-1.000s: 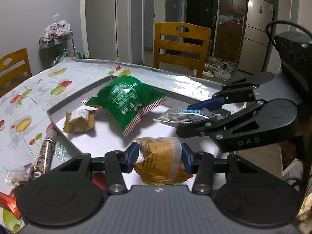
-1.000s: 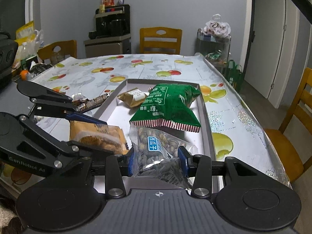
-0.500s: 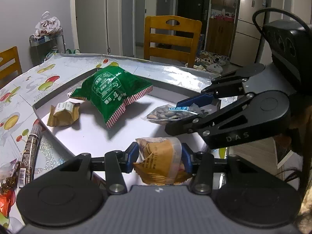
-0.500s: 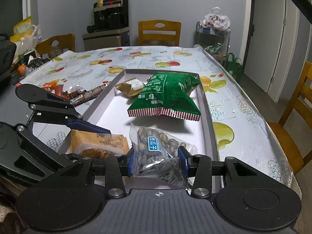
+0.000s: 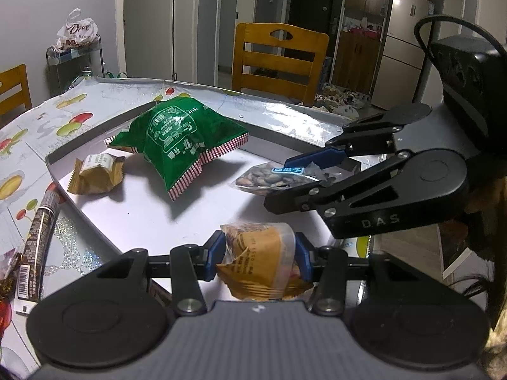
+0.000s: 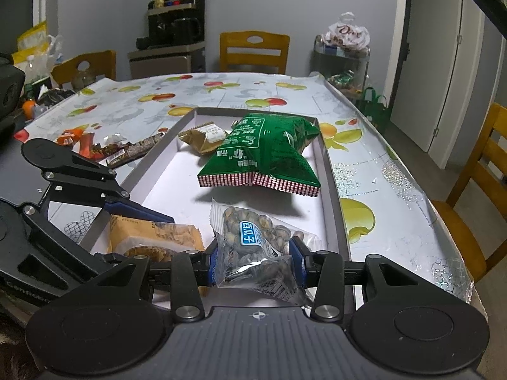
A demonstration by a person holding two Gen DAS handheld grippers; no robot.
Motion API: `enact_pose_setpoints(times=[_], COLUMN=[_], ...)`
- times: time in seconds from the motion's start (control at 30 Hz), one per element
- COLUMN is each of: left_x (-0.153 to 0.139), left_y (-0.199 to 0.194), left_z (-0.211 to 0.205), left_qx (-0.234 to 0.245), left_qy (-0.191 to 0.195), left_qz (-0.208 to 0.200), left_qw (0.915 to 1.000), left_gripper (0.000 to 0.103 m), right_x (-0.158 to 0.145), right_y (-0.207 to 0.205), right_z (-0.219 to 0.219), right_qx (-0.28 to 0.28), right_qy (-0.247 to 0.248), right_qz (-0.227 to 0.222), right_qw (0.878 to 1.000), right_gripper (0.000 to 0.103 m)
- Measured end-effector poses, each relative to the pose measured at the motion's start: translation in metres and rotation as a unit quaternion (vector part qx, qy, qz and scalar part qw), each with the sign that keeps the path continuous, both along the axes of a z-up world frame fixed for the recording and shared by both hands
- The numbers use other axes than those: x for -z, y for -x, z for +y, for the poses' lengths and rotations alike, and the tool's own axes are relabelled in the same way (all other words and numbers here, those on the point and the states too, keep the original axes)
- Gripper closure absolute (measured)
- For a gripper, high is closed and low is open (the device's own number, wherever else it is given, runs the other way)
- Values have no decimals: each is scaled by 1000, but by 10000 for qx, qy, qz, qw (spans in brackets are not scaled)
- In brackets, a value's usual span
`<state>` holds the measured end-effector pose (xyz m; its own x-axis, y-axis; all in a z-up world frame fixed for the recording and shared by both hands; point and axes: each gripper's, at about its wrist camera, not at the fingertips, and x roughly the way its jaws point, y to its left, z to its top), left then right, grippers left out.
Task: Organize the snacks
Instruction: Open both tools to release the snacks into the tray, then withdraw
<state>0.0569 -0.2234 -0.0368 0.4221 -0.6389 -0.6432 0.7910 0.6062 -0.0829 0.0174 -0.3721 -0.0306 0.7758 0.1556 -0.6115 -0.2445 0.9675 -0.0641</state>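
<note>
My left gripper (image 5: 258,258) is shut on a tan cake packet (image 5: 259,262), held over the near end of the grey tray (image 5: 79,145). My right gripper (image 6: 256,261) is shut on a clear seed packet (image 6: 253,253) with a blue label, also above the tray's near end (image 6: 331,186). Each gripper shows in the other's view: the right one (image 5: 320,171) at the right with the seed packet (image 5: 272,179), the left one (image 6: 133,218) at the lower left with the cake packet (image 6: 152,237). In the tray lie a green bag (image 5: 177,141) (image 6: 266,155) and a small tan packet (image 5: 95,175) (image 6: 204,137).
Outside the tray's left side lie a dark chocolate bar (image 5: 36,247) (image 6: 136,152) and red and brown wrappers (image 6: 82,142) on the fruit-patterned tablecloth. Wooden chairs (image 5: 279,60) (image 6: 253,52) stand around the table. A rack with a white bag (image 6: 345,50) stands at the far right corner.
Both grippers keep their packets. The left wrist view has swung so the tray and green bag sit further left and closer; the right view has barely shifted.
</note>
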Motion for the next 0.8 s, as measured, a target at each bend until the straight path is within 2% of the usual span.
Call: enact_pose_setpoints(times=[0.73, 0.8], left_x=[-2, -2], left_y=[4, 4], left_z=[5, 6], left_qx=[-63, -49], left_qy=[124, 111], left_qz=[39, 81], left_qw=[9999, 9999], left_gripper=[58, 54], right_x=[0, 0], right_y=[-1, -1], right_z=[2, 3], right_qx=[58, 20], right_qy=[172, 179], right_qz=[-8, 8], right_qw=[9998, 9998], right_gripper=[54, 53])
